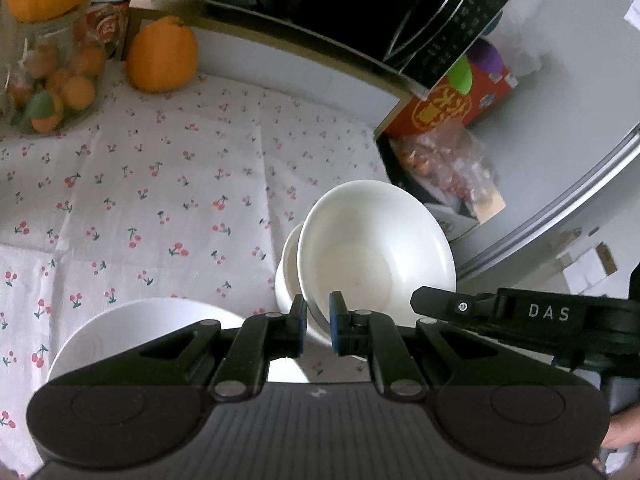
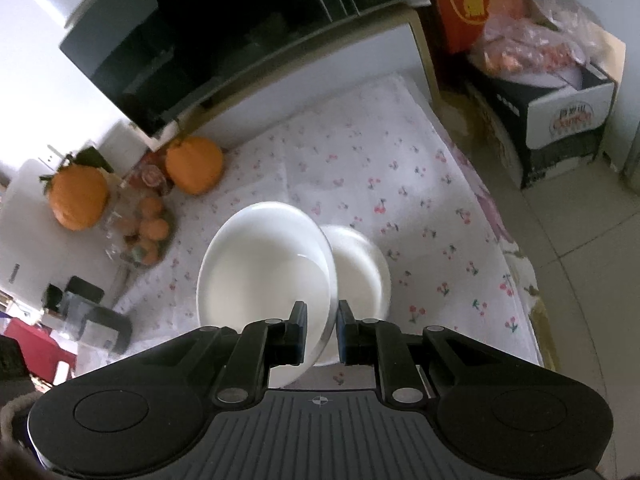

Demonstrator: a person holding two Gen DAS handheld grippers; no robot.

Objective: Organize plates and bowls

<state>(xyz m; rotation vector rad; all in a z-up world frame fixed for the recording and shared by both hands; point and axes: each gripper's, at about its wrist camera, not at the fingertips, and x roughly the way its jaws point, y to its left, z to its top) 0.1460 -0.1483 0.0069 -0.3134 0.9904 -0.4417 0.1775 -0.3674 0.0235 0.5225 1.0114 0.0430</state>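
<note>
Each tool, left (image 1: 318, 326) and right (image 2: 322, 332), pinches one white bowl's (image 1: 376, 248) rim; next, nest it into the smaller bowl (image 1: 286, 280) below.

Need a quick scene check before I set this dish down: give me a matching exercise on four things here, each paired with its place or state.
Things:
1. white ceramic bowl
2. large loose orange citrus fruit
3. clear glass jar
4. red cardboard box

Places or states:
a. holds small oranges
b. tilted, rim pinched in the left gripper
c. sits on the cherry-print cloth
d. behind a clear plastic bag

Pairs: 1-b, 2-c, 3-a, 4-d
</note>
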